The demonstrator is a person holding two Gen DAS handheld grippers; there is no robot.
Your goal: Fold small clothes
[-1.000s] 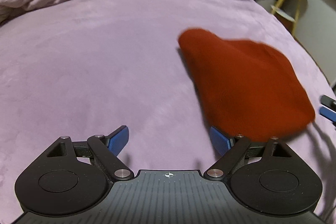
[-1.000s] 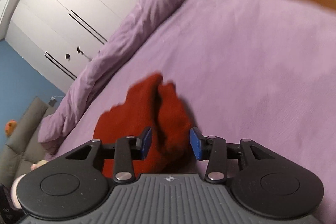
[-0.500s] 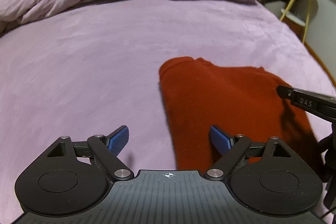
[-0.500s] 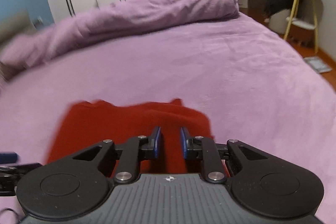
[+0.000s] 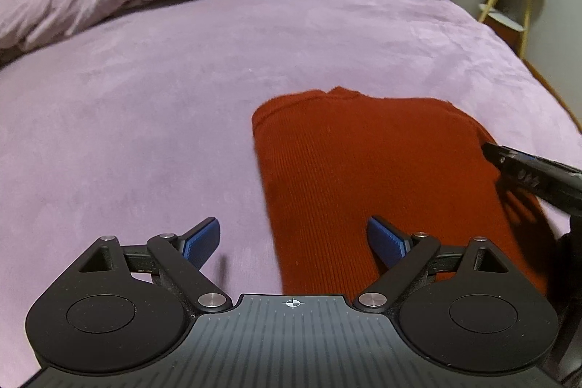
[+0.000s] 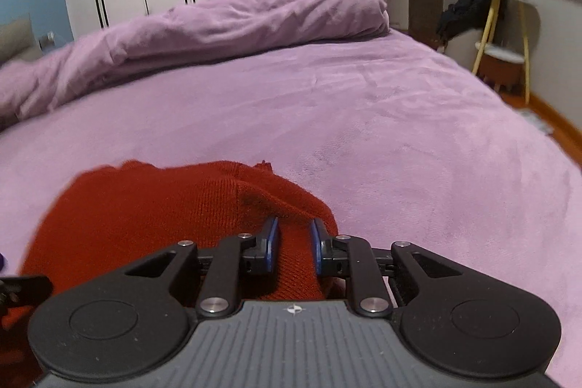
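right gripper [image 6: 294,244] pinches the rust-red ribbed knit garment [image 5: 363,170]; left gripper [image 5: 293,239] wide open, empty; judged best: pin its seven-o'clock edge flat.

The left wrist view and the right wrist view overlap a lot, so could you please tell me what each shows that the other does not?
Only the left wrist view shows the left tool with jaws wide open above the garment's edge. Only the right wrist view shows the right tool pinching a raised fold of cloth. Both show the red garment lying on the purple bed, with the rolled duvet behind.
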